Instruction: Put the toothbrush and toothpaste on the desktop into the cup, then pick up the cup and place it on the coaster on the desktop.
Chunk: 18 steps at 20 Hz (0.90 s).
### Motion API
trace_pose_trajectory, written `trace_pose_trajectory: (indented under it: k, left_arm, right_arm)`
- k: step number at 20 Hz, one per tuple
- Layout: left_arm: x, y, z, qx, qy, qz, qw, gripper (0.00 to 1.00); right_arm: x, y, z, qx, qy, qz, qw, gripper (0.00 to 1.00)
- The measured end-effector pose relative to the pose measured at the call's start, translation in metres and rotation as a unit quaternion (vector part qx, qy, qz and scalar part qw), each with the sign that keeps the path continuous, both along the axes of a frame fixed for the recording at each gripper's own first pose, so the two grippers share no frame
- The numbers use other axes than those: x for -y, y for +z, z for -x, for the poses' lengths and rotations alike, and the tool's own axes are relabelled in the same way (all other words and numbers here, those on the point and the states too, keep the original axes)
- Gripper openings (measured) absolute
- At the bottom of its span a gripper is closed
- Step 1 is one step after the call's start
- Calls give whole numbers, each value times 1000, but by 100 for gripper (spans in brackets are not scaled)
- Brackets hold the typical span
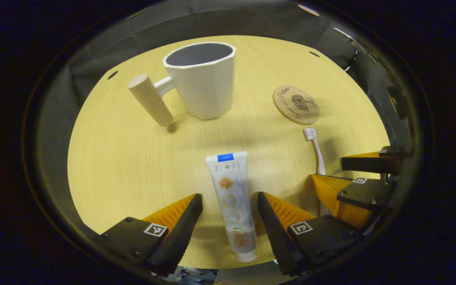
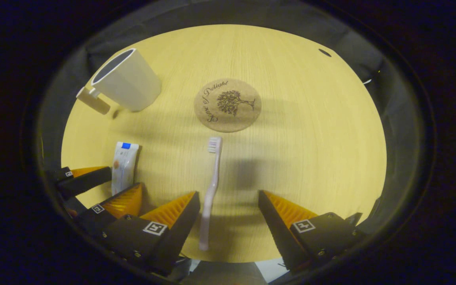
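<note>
Straddling now: both grippers sit low over the pale round wooden desktop (image 2: 311,158), each with one task item lying between its spread fingers.
Toothpaste: white plastic toothpaste tube with a blue band (image 1: 231,198) lies flat between the left gripper (image 1: 230,213) fingers, cap end toward the camera, crimped end pointing ahead; neither finger touches it.
Toothbrush: slim pale pink toothbrush (image 2: 211,186) lies flat between the right gripper (image 2: 229,215) fingers, close beside the left-hand finger, bristle head pointing ahead toward the coaster.
Left fingers: spread apart, nothing clamped.
Right fingers: spread apart, nothing clamped; whether the near finger brushes the handle I cannot tell.
Cup: white faceted ceramic cup with a pale wooden peg handle (image 1: 204,79) stands upright well ahead of the left fingers, slightly left of their line, mouth empty as far as can be seen.
Coaster: round cork coaster printed with a tree (image 2: 228,105) lies just beyond the toothbrush head, ahead of the right fingers.
Step in hand (judgement): closing on the two items before carrying them to the cup.
Doing it well (judgement): shift the right gripper so the handle lies midway between the fingers, then close. Grip the tube across its fuller body, gently, since it will squash. Lift each clear, tip it upright and lower it into the cup mouth, one at a time, because the cup may tip.
</note>
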State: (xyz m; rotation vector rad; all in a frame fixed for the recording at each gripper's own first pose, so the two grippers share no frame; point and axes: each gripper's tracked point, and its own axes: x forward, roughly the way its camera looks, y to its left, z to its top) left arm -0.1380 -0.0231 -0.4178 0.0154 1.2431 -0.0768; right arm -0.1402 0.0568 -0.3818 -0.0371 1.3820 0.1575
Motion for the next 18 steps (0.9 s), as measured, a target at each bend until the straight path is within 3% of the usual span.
trace_pose_trajectory:
  k: [3, 4, 6, 7, 8, 9, 10, 11, 12, 15, 16, 18]
  left_arm:
    - [-2, 0, -1, -1, -2, -3, 1000, 98]
    - [-1, 2, -2, -1, 0, -3, 1000, 92]
    - [0, 4, -3, 1, -1, -3, 1000, 85]
    - [-1, 1, -4, 3, 0, -4, 1000, 73]
    - [-1, 1, -4, 1, 0, -4, 1000, 60]
    - [0, 1, -5, 1, 1, -3, 1000, 61]
    - [1, 2, -4, -1, 3, -4, 1000, 49]
    - [0, 1, -2, -3, 5, -6, 1000, 48]
    - [1, 3, -5, -2, 5, -5, 1000, 37]
    - [0, 2, -8, 0, 4, -1, 1000, 32]
    - [0, 2, -4, -12, 12, 3, 1000, 19]
    - [-1, 4, -4, -9, 6, 8, 1000, 19]
  right_arm:
    - [-1, -2, 1, -8, -2, 1, 1000, 94]
    - [0, -1, 0, -10, -2, 0, 1000, 78]
    - [0, 2, -1, -15, 2, 0, 1000, 74]
    - [-1, -1, 1, -21, -10, -2, 1000, 74]
    - [-2, -1, 1, -24, -11, -3, 1000, 28]
    - [-1, 0, 2, -26, -4, -2, 1000, 28]
    - [0, 1, -3, -22, -11, -5, 1000, 28]
    - [-2, 2, 3, -36, -15, -7, 999, 11]
    - [-2, 3, 4, -41, -9, -9, 999, 10]
    - [-1, 1, 1, -40, -20, -14, 999, 2]
    - [-1, 0, 0, -36, -20, -16, 999, 2]
    - [-1, 0, 0, -39, -21, -19, 999, 2]
